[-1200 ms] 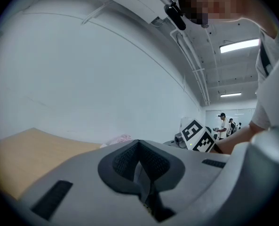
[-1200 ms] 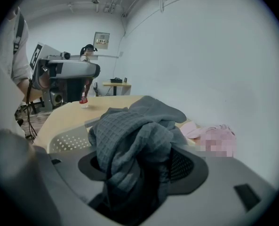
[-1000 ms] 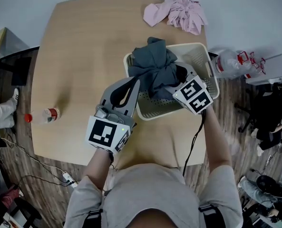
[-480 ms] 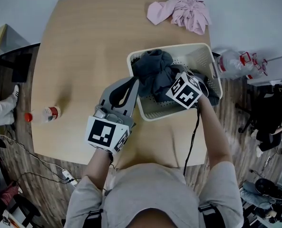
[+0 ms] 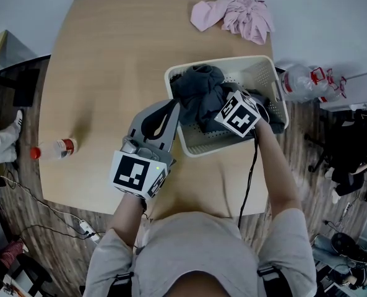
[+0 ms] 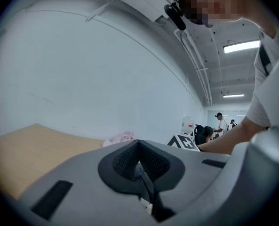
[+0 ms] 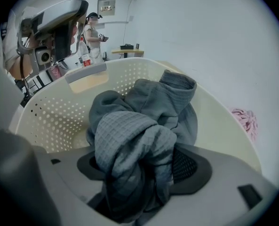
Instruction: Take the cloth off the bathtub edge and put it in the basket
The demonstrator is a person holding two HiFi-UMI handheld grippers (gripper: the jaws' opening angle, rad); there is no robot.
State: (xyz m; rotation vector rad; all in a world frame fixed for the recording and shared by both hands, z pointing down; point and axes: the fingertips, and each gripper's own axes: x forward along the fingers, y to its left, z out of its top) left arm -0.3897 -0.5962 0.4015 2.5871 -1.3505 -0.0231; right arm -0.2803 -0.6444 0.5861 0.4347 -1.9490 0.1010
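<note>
Light wooden table (image 5: 109, 73) carries a white perforated basket (image 5: 198, 142) near its right edge, a crumpled pink cloth (image 5: 236, 14) at the far edge, and a bottle (image 5: 52, 150) on its side at the left edge.

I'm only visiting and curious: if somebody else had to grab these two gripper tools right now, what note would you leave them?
Right gripper: shut on the grey cloth, down inside the basket.
Left gripper: shut, holding nothing, beside the basket over the table.
Done: the grey cloth is in the basket.
Left: open the right jaws, let go, lift out.
Also there: a pink cloth at the table's far edge, in neither gripper.
</note>
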